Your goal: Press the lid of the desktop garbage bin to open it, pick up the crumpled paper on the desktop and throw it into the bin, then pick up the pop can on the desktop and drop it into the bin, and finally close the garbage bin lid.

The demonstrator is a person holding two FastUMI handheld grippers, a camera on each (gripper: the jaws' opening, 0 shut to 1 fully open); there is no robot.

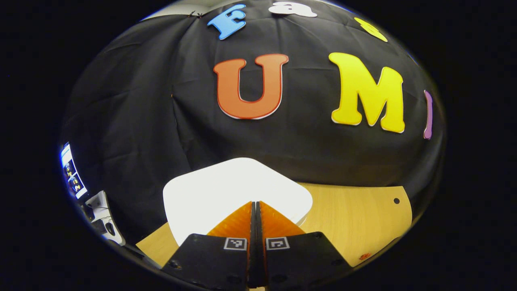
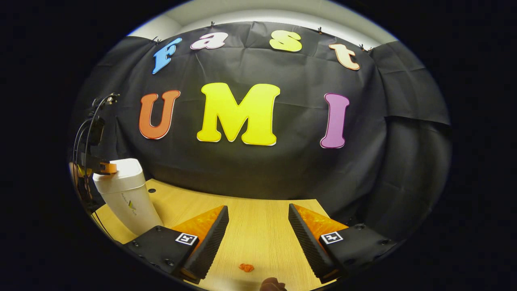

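The white desktop bin (image 2: pixel 127 198) stands at the table's left with its lid (image 1: pixel 226 190) down. My left gripper (image 1: pixel 255 203) is shut with nothing between its fingers, and its tips sit over the lid's near part. From the right gripper view the left gripper (image 2: pixel 106 167) rests at the lid's top edge; whether it presses on it I cannot tell. My right gripper (image 2: pixel 257 213) is open above the bare wooden table (image 2: pixel 258 234), well to the right of the bin, holding nothing.
A small orange scrap (image 2: pixel 246 267) lies on the table just in front of my right gripper, also seen as an orange scrap (image 1: pixel 364 256). A brownish rounded thing (image 2: pixel 272 285) pokes in at the bottom edge. Cables (image 2: pixel 87 133) hang left of the bin. The black cloth wall closes the back.
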